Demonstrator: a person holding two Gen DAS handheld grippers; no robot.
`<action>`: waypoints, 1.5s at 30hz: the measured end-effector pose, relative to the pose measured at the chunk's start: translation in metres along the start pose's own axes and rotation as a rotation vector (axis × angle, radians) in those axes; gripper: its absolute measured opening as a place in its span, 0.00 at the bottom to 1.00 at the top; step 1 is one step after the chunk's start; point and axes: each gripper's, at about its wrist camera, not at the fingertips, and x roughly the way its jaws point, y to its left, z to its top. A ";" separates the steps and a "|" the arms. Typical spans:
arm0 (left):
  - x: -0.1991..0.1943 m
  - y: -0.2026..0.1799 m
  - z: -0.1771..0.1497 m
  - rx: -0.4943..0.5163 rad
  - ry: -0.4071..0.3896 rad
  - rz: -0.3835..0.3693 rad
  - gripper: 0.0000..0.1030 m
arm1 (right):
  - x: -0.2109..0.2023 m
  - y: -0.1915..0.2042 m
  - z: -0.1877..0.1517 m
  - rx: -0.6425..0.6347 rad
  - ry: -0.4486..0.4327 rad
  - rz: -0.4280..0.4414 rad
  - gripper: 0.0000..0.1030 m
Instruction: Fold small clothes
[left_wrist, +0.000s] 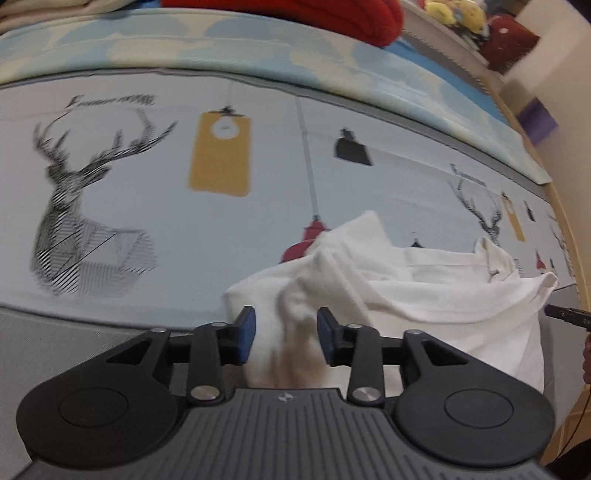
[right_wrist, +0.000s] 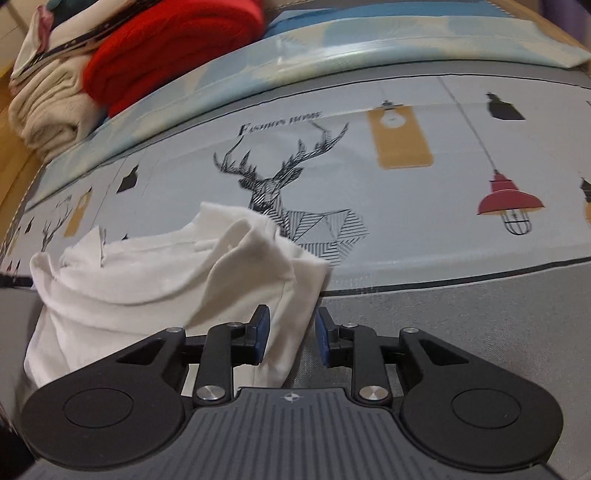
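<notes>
A small white garment (left_wrist: 424, 291) lies rumpled on the near edge of the bed and hangs over its front. In the left wrist view my left gripper (left_wrist: 286, 334) is open, its blue pads on either side of the garment's left corner without closing on it. In the right wrist view the same garment (right_wrist: 147, 284) lies to the left. My right gripper (right_wrist: 291, 332) is open, with the garment's right edge between its blue pads. The other gripper's dark tip (left_wrist: 569, 315) shows at the right edge of the left wrist view.
The bed sheet (right_wrist: 406, 206) is grey with deer, lamp and tag prints. A light blue folded quilt (left_wrist: 258, 48) runs along the back. A red blanket (right_wrist: 166, 48) and a beige folded pile (right_wrist: 44, 110) lie behind it. Wooden bed frame (left_wrist: 565, 206) at the right.
</notes>
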 end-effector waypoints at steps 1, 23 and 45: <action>0.002 -0.003 0.001 0.004 -0.007 -0.002 0.43 | 0.002 0.002 0.000 -0.005 -0.003 0.005 0.28; 0.005 -0.004 0.037 -0.062 -0.282 -0.005 0.05 | 0.026 0.022 0.051 0.138 -0.294 -0.049 0.03; -0.036 -0.030 -0.004 -0.075 0.056 0.107 0.34 | -0.021 0.051 0.011 0.031 -0.123 -0.156 0.30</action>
